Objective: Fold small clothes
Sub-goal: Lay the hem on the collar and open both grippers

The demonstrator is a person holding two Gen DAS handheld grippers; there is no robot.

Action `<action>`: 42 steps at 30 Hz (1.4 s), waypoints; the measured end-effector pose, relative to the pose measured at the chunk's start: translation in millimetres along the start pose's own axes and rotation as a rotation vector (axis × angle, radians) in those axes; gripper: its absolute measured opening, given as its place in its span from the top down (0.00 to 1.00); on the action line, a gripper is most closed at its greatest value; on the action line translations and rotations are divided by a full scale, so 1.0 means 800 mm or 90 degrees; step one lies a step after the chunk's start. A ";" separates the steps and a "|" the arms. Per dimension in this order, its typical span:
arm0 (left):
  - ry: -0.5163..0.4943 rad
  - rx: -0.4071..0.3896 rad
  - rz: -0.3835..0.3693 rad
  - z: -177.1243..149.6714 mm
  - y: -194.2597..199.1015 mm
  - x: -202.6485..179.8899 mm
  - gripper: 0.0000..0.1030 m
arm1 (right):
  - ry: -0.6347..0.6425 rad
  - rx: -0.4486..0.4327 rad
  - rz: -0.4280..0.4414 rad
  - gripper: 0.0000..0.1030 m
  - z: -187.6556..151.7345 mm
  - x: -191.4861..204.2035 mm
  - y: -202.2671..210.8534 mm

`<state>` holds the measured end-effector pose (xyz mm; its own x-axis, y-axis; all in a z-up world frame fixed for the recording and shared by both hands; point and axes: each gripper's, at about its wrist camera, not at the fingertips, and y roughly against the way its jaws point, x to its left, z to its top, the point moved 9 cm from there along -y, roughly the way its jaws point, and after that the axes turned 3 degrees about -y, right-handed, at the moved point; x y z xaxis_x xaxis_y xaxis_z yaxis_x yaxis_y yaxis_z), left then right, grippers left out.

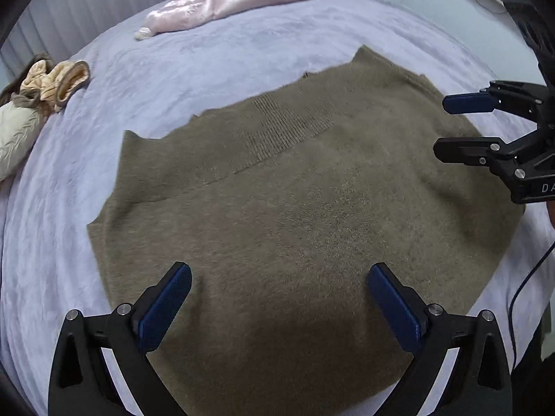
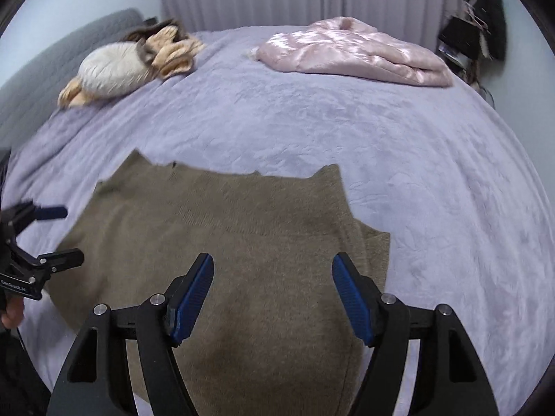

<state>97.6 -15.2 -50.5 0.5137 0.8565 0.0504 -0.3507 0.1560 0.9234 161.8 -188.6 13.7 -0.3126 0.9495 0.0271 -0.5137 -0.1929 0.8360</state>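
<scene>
Olive-brown knit sweater (image 1: 295, 208) lies spread flat on lavender bedspread (image 1: 208, 69), right below both grippers. Left gripper (image 1: 279, 306) spread wide, nothing between pads; right gripper (image 2: 272, 298) also parted, empty, hovering over fabric. Prob light, soft, floppy, fuzzy w/ decent friction; sags if lifted by one point. Best pinched at edges/corners, e.g. shoulder or hem, both sides together.
</scene>
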 end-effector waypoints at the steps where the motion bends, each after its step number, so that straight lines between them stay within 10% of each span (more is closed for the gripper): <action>1: 0.004 0.015 0.003 0.003 -0.012 0.001 0.01 | 0.021 0.019 0.006 0.28 -0.006 0.009 -0.007; 7: 0.134 0.021 -0.044 0.036 -0.038 0.045 0.01 | 0.015 0.092 0.006 0.28 -0.015 0.004 -0.060; 26: 0.442 -0.064 -0.136 0.075 -0.022 0.189 0.01 | -0.186 0.043 -0.081 0.28 0.073 -0.086 -0.103; 31: 0.392 -0.083 -0.102 0.045 0.016 0.178 0.01 | -0.259 0.007 -0.063 0.28 0.071 -0.117 -0.062; 36: 0.231 -0.014 -0.011 0.025 -0.008 0.128 0.01 | -0.147 0.030 -0.018 0.26 0.048 -0.077 -0.044; 42: 0.248 0.025 0.014 0.027 -0.057 0.132 0.01 | -0.051 0.090 -0.014 0.26 0.035 -0.023 -0.090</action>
<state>184.7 58.0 -79.3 0.1678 0.9833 -0.0711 -0.3240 0.1232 0.9380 226.8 -185.3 -31.6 -0.2348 0.9709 0.0469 -0.4005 -0.1406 0.9054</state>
